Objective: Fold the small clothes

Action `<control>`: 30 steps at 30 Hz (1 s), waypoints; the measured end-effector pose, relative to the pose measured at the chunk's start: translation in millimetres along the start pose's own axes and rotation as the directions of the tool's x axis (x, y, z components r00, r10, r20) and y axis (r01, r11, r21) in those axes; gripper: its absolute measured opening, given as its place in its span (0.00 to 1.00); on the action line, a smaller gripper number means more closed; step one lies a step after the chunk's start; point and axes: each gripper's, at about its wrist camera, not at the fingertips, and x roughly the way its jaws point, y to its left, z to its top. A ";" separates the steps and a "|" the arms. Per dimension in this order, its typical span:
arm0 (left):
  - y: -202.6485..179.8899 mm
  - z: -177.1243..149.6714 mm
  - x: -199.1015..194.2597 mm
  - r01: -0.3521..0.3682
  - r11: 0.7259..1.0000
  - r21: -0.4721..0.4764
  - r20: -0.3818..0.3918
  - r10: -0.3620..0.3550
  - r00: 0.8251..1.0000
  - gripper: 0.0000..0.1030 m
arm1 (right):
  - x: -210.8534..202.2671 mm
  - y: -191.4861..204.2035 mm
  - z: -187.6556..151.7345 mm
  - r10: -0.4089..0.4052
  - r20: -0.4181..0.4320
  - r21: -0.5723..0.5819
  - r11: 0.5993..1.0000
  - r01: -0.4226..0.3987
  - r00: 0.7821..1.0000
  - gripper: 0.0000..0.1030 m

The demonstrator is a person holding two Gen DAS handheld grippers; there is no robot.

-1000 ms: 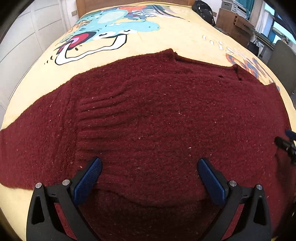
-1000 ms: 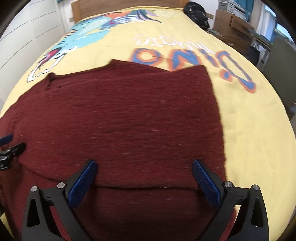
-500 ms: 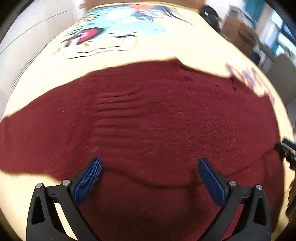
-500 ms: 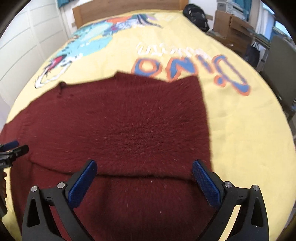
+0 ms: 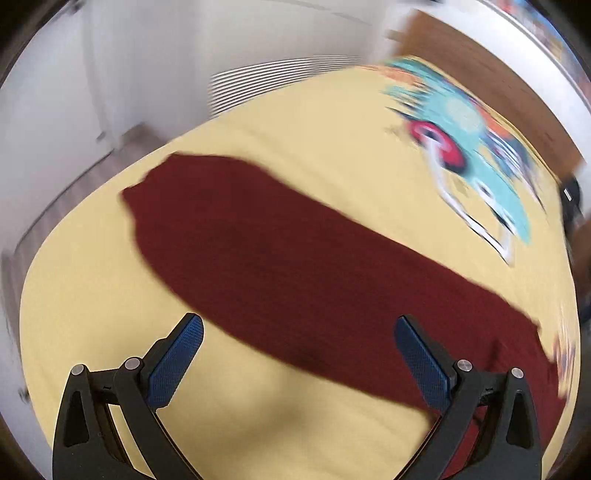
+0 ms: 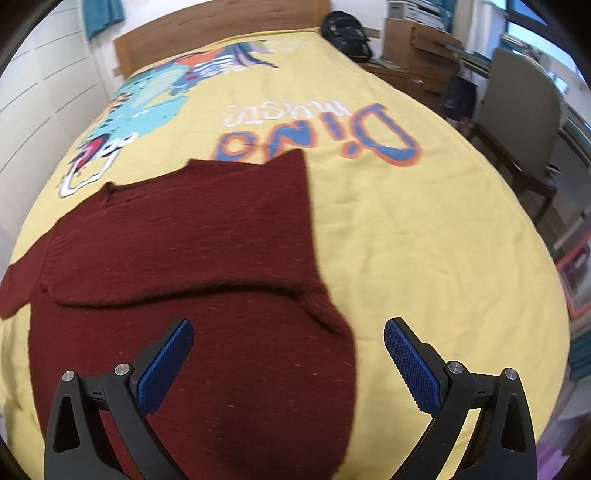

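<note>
A dark red knitted sweater (image 6: 184,266) lies flat on the yellow bedspread (image 6: 424,240), with a fold edge across its body. In the left wrist view one long sleeve (image 5: 280,258) stretches out toward the bed's left edge; the view is blurred. My left gripper (image 5: 299,347) is open and empty above the sleeve. My right gripper (image 6: 288,350) is open and empty above the sweater's lower right part.
The bedspread has a dinosaur print (image 6: 155,96) and coloured lettering (image 6: 332,136). A wooden headboard (image 6: 221,33) and a black bag (image 6: 347,33) are at the far end. A chair (image 6: 524,122) stands at the right. White wall panels (image 5: 110,74) and floor lie left of the bed.
My left gripper has swung left, from over the sweater's body to over the outstretched sleeve. My right gripper has drawn back and shifted right. Both stay open.
</note>
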 end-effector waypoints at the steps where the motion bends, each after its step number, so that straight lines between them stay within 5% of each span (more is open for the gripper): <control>1: 12.8 7.1 7.1 -0.022 0.999 -0.039 -0.007 0.022 1.000 0.99 | 1.1 -1.8 0.5 -0.009 -0.005 0.011 1.000 0.009 1.000 1.00; 5: 44.1 26.5 33.1 -0.148 0.986 -0.080 -0.055 0.144 0.988 0.99 | 1.8 -4.8 -4.0 -0.002 -0.030 0.028 1.000 0.002 1.000 1.00; 12: 79.4 40.1 69.6 -0.082 0.970 -0.230 -0.156 0.046 0.987 0.98 | 8.3 -5.0 -11.2 -0.032 -0.083 0.021 0.999 0.034 0.996 1.00; 14: 82.4 42.0 75.1 -0.073 0.967 -0.242 -0.158 0.035 0.987 0.88 | 11.1 -4.3 -12.4 -0.035 -0.098 0.014 0.999 0.036 0.995 1.00; 18: 89.9 47.2 69.6 -0.046 0.976 -0.212 -0.149 0.015 0.989 0.17 | 13.6 -2.3 -11.5 -0.038 -0.102 0.008 0.999 0.039 0.994 1.00; 30: 40.7 42.6 2.4 0.109 0.994 0.027 -0.056 -0.107 0.993 0.10 | 17.8 6.3 -11.2 0.003 -0.101 0.010 1.000 -0.002 0.995 1.00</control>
